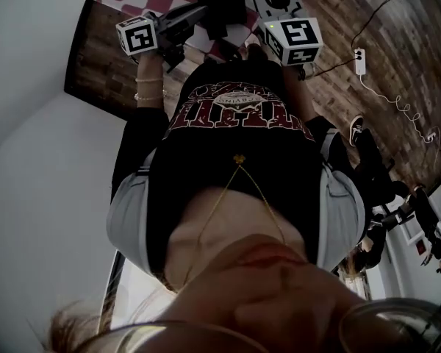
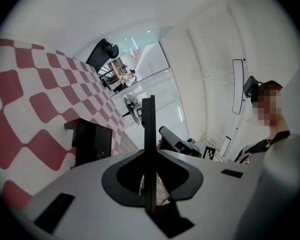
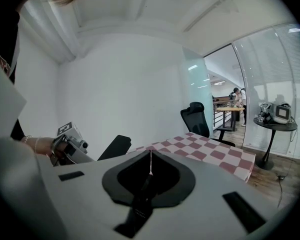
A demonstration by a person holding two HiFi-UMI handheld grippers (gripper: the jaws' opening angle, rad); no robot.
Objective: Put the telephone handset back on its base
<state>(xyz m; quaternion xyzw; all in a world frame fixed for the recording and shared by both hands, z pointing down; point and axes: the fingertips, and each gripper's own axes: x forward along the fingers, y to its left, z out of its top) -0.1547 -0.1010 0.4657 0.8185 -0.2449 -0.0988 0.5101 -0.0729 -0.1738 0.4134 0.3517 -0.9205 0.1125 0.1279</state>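
The person wears a black T-shirt (image 1: 239, 134) with red-and-white print, grey sleeves (image 1: 128, 208), a thin gold necklace (image 1: 239, 175), and bracelets (image 1: 150, 94) behind the left gripper's (image 2: 149, 104) jaws.

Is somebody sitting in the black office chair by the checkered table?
No, the black office chair at the far side of the checkered table has nobody in it.

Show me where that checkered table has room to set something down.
The checkered cloth lies bare along the whole stretch in front of the office chair. The only crowded spot is around the black object standing on the cloth.
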